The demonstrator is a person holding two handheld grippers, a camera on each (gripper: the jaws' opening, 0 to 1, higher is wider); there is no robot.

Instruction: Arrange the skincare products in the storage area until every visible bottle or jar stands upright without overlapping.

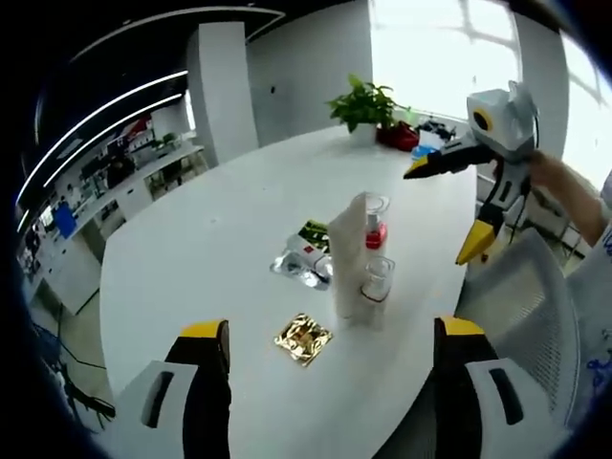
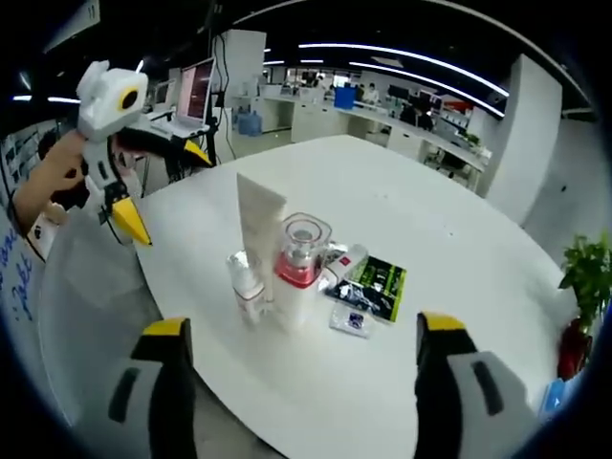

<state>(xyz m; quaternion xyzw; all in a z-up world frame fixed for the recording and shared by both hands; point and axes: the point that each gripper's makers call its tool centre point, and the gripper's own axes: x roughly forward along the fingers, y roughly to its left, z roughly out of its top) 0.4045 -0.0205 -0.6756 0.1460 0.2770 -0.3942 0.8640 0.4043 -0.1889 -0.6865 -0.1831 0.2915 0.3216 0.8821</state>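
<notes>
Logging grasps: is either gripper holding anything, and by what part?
Nothing. The left gripper and right gripper are open, apart from the bottles.

No lettering can be read anywhere. The dark green packet (image 2: pixel 375 282), lying ahead between the right gripper's fingers (image 2: pixel 161 378), carries print too small to make out.

Left gripper (image 1: pixel 330 359): two black jaws with yellow tips and white outer shells bearing dark slots. Right gripper (image 2: pixel 301 359): same build, black jaws, yellow tips, grey-white shells with slotted sides. Seen from across, each shows a white housing and black, yellow-tipped jaws. Sleeve (image 1: pixel 598 287): white, blue print.
</notes>
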